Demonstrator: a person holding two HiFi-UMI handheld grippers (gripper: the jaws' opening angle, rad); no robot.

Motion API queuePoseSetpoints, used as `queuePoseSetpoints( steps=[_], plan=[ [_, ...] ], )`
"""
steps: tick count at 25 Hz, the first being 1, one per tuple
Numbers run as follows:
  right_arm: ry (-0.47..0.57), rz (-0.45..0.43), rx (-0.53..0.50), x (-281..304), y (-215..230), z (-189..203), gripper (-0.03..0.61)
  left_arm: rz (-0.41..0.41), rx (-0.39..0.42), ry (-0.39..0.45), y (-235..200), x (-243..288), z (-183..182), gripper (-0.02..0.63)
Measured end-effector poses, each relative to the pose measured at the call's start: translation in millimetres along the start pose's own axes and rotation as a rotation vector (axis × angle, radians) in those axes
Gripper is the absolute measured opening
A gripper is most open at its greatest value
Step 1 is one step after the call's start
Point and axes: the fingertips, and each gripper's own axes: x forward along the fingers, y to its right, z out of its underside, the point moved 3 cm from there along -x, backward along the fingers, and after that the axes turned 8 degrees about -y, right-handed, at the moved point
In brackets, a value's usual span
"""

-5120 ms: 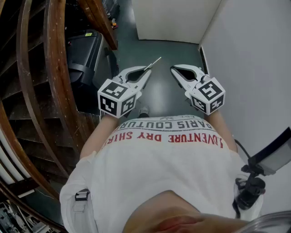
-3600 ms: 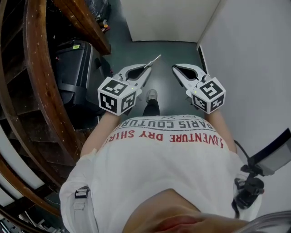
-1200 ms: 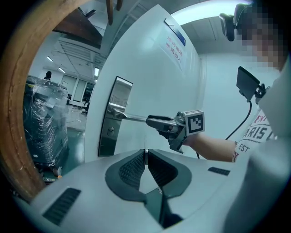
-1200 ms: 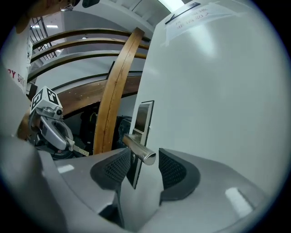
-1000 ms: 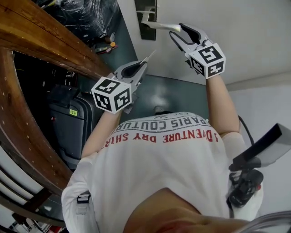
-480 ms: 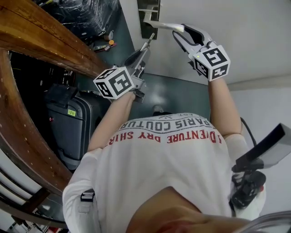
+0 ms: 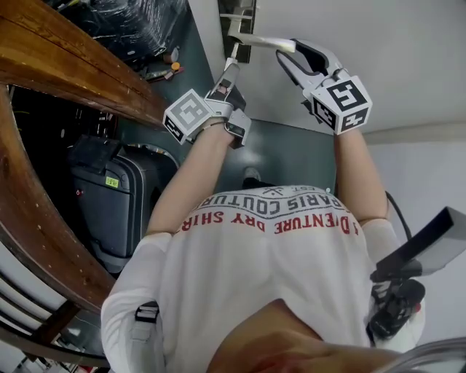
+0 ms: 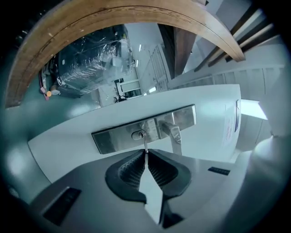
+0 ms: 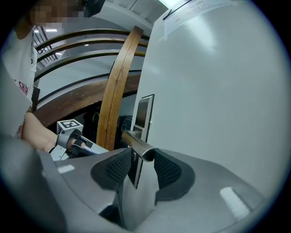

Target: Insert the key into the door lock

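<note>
A steel lock plate (image 8: 113,139) with a keyhole (image 8: 140,134) and a lever handle (image 8: 174,134) sits on the white door (image 7: 378,58). My left gripper (image 8: 146,157) is shut on a thin silver key (image 8: 145,144), whose tip touches the keyhole. In the head view the left gripper (image 7: 227,73) points up at the plate (image 7: 242,18), with the key (image 7: 232,55) between them. My right gripper (image 7: 286,49) stands open with the free end of the handle (image 7: 262,41) between its fingers. In the right gripper view the handle (image 9: 136,142) sits between the pads of that gripper (image 9: 143,166).
A curved wooden stair rail (image 7: 65,58) runs along the left. Beneath it stands a dark suitcase (image 7: 116,197), and a plastic-wrapped bundle (image 7: 138,22) lies further back. The door meets a white wall (image 7: 429,167) at the right.
My left gripper has risen and moved right toward the lock plate, bringing the key tip to the keyhole. The right gripper has stayed at the handle.
</note>
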Motion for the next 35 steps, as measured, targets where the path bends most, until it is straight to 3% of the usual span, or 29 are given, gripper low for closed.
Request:
queuePoseSetpoints(
  steps=[8, 26, 35],
  plan=[
    [0.001, 0.001, 0.016, -0.1, -1.4, 0.8, 0.153, 0.026, -0.084, 0.036, -5.6, 7.1, -1.2, 0.021],
    [0.006, 0.006, 0.016, -1.9, -5.6, -0.6, 0.153, 0.028, -0.136, 0.061, -8.8, 6.9, -0.7, 0.021],
    [0.01, 0.002, 0.023, -1.6, -4.2, -1.0, 0.152, 0.017, -0.18, 0.113, -7.5, 17.1, -2.1, 0.021]
  ],
)
